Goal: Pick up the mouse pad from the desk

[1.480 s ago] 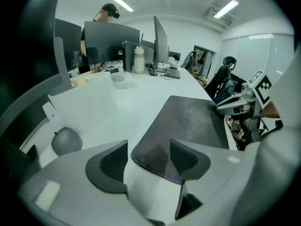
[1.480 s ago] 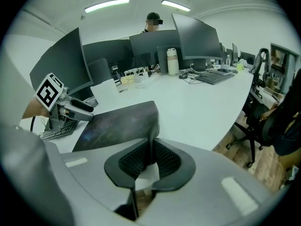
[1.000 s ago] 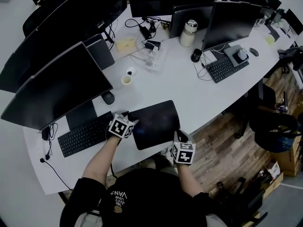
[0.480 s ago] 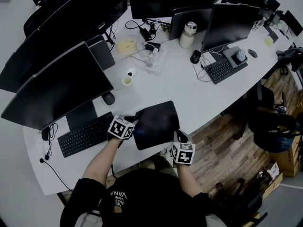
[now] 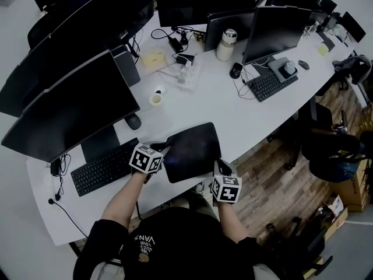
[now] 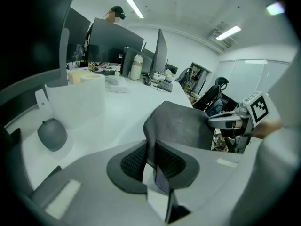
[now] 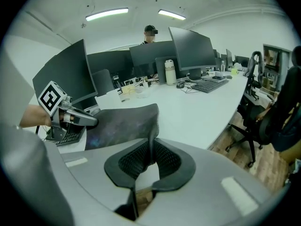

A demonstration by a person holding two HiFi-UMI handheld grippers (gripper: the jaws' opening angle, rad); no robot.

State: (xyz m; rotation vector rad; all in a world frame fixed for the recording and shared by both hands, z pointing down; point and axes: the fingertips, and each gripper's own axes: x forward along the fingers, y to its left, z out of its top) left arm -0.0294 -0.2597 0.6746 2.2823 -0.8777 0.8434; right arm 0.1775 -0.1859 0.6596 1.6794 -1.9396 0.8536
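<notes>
Now pinching the left edge of the dark mouse pad (image 5: 192,149) with the left claw (image 5: 164,152), closing down on it. Also pinching its near right corner with the right claw (image 5: 218,165), pressed tight. Bent up off the white tabletop (image 5: 239,118), just right of the black keyboard (image 5: 105,167).

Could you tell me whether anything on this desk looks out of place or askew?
The mouse pad is not lying flat: its left edge bends upward between the jaws of the left claw, which are closing on it, while the right claw pinches its right side.
</notes>
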